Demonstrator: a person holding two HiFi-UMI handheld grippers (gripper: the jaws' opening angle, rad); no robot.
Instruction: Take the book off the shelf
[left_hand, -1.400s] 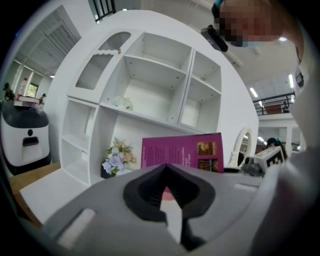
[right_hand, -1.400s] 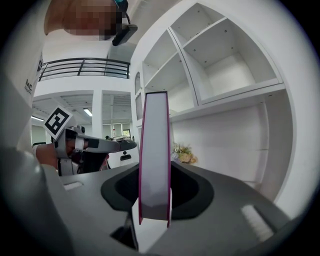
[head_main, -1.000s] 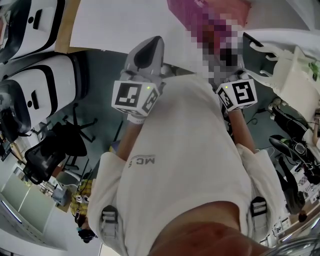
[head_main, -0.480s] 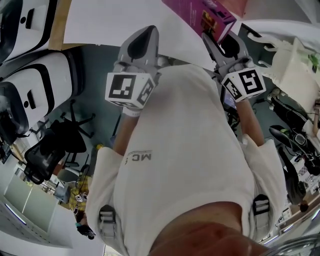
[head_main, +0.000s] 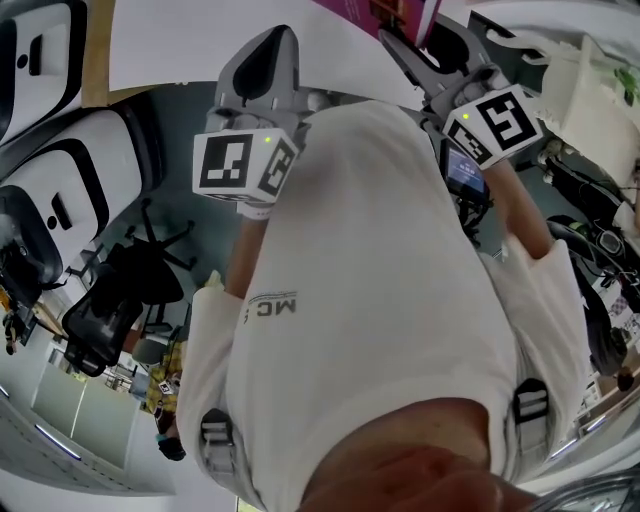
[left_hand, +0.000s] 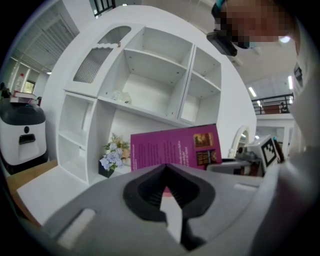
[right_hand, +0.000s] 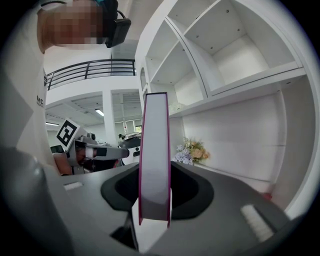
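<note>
The right tool (right_hand: 156, 175) is clamped on the thin purple book with white pages (right_hand: 155, 130). It holds the book upright in the air, in front of the big white shelf with open boxes (right_hand: 235, 82). The left tool (left_hand: 166, 167) is squeezed together with nothing in it, also in front of the shelf.

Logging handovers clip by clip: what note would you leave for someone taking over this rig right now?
The right tool is shut on the purple book, which stands upright and edge-on between its jaws.
The left tool is shut with nothing in it, level with the book and to one side.
The book is held out in front of the white shelf unit, clear of its compartments.
Done: the book is off the shelf.
Left: probably just carrying it away and setting it down; no set-down spot is evident.
</note>
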